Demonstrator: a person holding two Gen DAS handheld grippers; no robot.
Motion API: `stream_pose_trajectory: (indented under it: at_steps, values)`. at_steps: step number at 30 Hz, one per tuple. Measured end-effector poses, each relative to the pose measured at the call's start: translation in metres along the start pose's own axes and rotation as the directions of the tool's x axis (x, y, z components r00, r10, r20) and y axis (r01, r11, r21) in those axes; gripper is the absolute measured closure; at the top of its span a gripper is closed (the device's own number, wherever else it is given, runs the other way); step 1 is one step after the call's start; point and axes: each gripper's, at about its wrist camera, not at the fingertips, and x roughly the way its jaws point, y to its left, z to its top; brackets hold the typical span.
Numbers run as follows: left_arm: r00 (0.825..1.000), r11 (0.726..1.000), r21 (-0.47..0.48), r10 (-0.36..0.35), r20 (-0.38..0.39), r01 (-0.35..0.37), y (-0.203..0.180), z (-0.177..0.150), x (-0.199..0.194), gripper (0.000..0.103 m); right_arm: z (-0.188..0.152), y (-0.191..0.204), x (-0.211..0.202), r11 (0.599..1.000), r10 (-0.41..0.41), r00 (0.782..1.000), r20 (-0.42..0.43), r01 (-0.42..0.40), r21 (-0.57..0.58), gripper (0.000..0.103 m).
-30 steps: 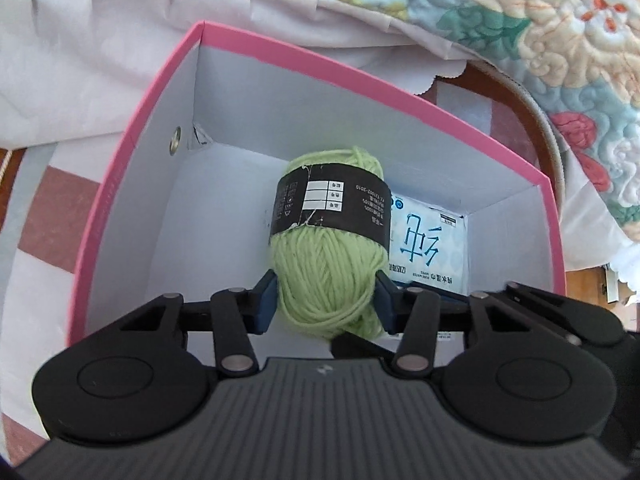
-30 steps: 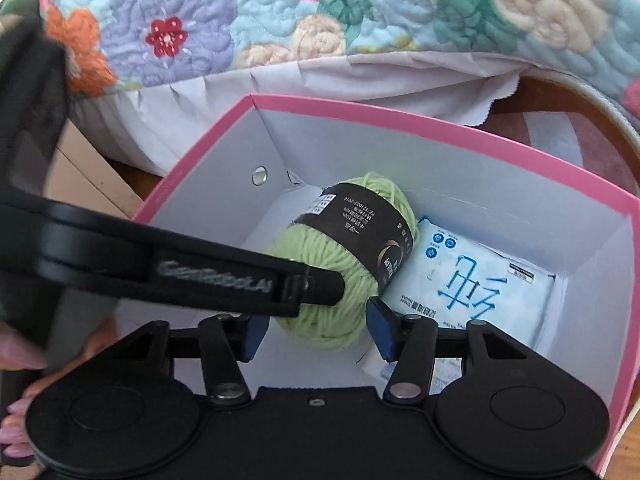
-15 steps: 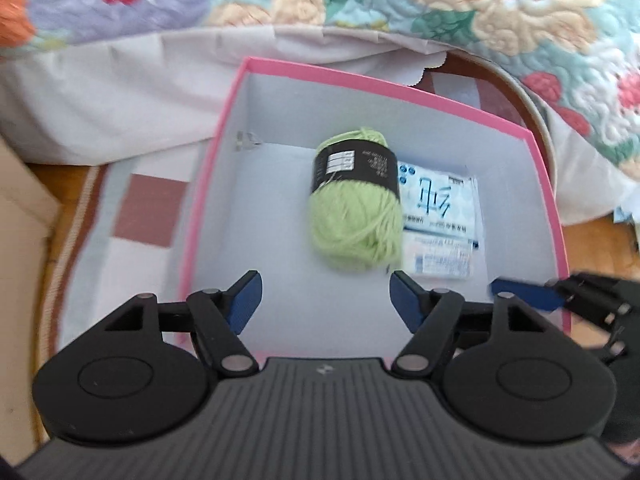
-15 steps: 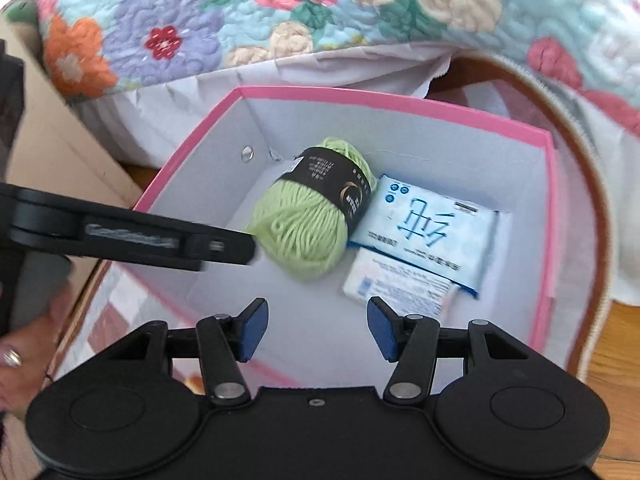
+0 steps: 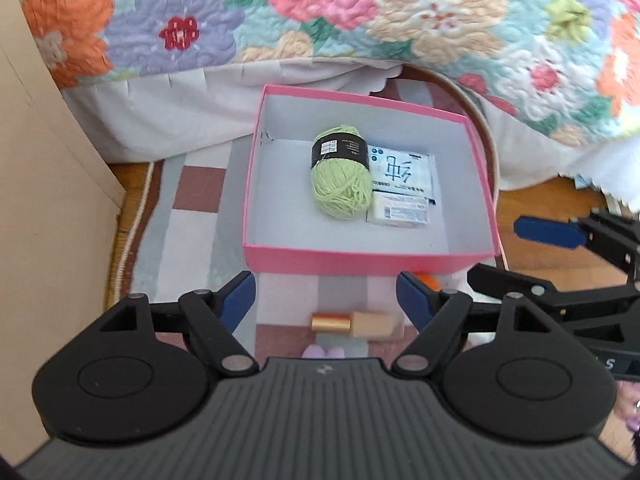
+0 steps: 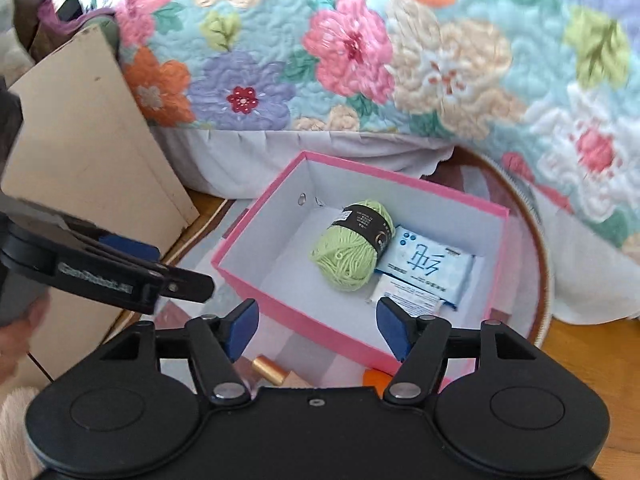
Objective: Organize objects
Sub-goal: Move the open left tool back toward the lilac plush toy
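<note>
The left claw (image 5: 326,300) is hanging with its blue-padded jaws wide apart and nothing between them, just near of the pink cardboard box (image 5: 360,258). The right claw (image 6: 316,330) is likewise gaping and empty, poised over the box's near wall. Directly below the left claw, a small bottle with a gold cap and beige body (image 5: 352,323) is lying on its side on the checked rug (image 5: 196,216), and a bit of something orange (image 5: 427,280) is peeking out against the box's near wall; what it is cannot be told.

Inside the box, a ball of pale green yarn with a black paper band (image 5: 340,178) is sitting toward the far middle, touching a blue-and-white tissue packet (image 5: 402,172) on its right, with a small white packet (image 5: 400,212) just near of that.

The likely trouble is the bottle: being round and on its side, it is apt to roll away if one pad touches it first. Both claws are crowding the same near side of the box, so they risk knocking together. A low carry could catch the near wall and shove the light box.

Open room is lying in the box's left half and near strip. A floral quilt (image 5: 360,12) is overhanging the far side, and a beige cardboard panel (image 5: 44,184) is closing off the left.
</note>
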Motion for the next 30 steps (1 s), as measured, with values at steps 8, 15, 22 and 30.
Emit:
stream_pose_trajectory:
  at_steps: [8, 15, 22, 30]
  values:
    - [0.999, 0.998, 0.058, -0.003, 0.050, 0.000, -0.013, -0.027, -0.058, 0.021, -0.012, 0.031, -0.048, 0.996, 0.013, 1.000, 0.020, -0.011, -0.089, 0.032]
    - [0.996, 0.999, 0.054, -0.007, 0.086, 0.003, -0.007, -0.058, -0.098, 0.021, -0.029, 0.061, -0.091, 0.986, 0.057, 0.998, 0.022, -0.053, -0.158, 0.030]
    - [0.996, 0.997, 0.074, -0.018, 0.084, 0.012, -0.005, -0.090, -0.120, 0.016, -0.050, 0.083, -0.114, 0.978, 0.104, 0.994, 0.015, -0.099, -0.184, 0.023]
    - [0.999, 0.995, 0.099, -0.029, 0.033, 0.026, -0.002, -0.122, -0.108, 0.007, -0.081, 0.095, -0.108, 0.974, 0.156, 0.988, 0.000, -0.154, -0.166, 0.017]
